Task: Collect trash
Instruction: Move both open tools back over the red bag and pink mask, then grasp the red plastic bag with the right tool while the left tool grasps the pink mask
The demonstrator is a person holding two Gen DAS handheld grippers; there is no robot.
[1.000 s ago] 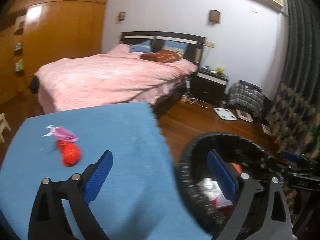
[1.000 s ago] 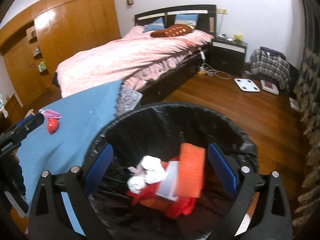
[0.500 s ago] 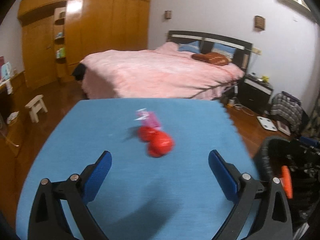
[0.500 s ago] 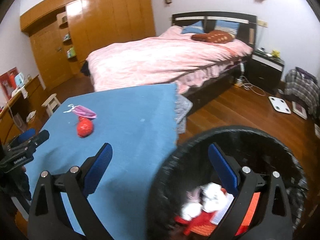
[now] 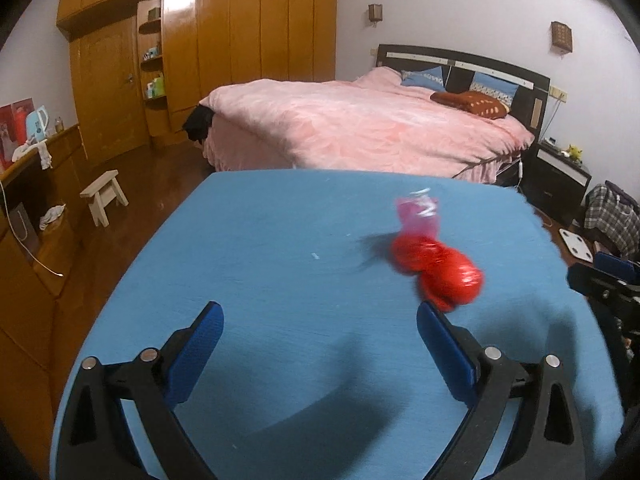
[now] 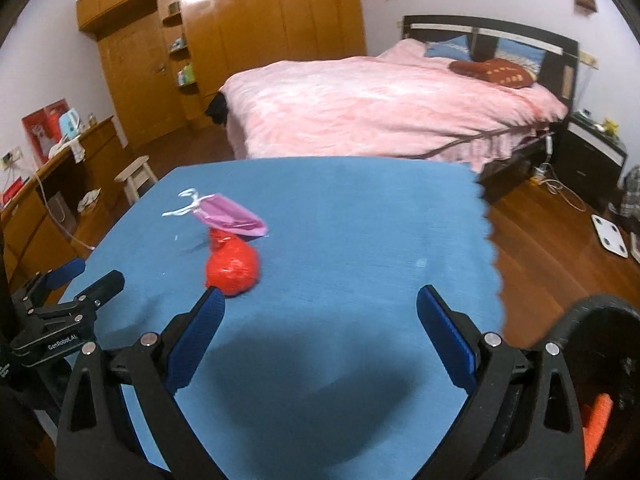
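A crumpled red wrapper (image 5: 438, 272) and a pink face mask (image 5: 418, 214) lie together on the blue-covered table (image 5: 260, 260). In the right wrist view the red wrapper (image 6: 232, 266) sits just past my right gripper's left fingertip, with the mask (image 6: 234, 218) behind it. My left gripper (image 5: 320, 328) is open and empty over the table, the wrapper just beyond its right fingertip. My right gripper (image 6: 320, 320) is open and empty above the table. The black trash bin (image 6: 612, 380) with trash inside stands at the table's right.
A pink bed (image 5: 360, 128) stands behind the table. Wooden wardrobes (image 5: 220, 48) line the far wall. A small stool (image 5: 105, 196) and a desk (image 5: 24, 208) are at the left. A nightstand (image 5: 560, 172) and a scale (image 6: 610, 236) are at the right.
Both grippers have swung left from the bin to face the table. The wrapper and mask now lie closer in both views. Both grippers stay open.
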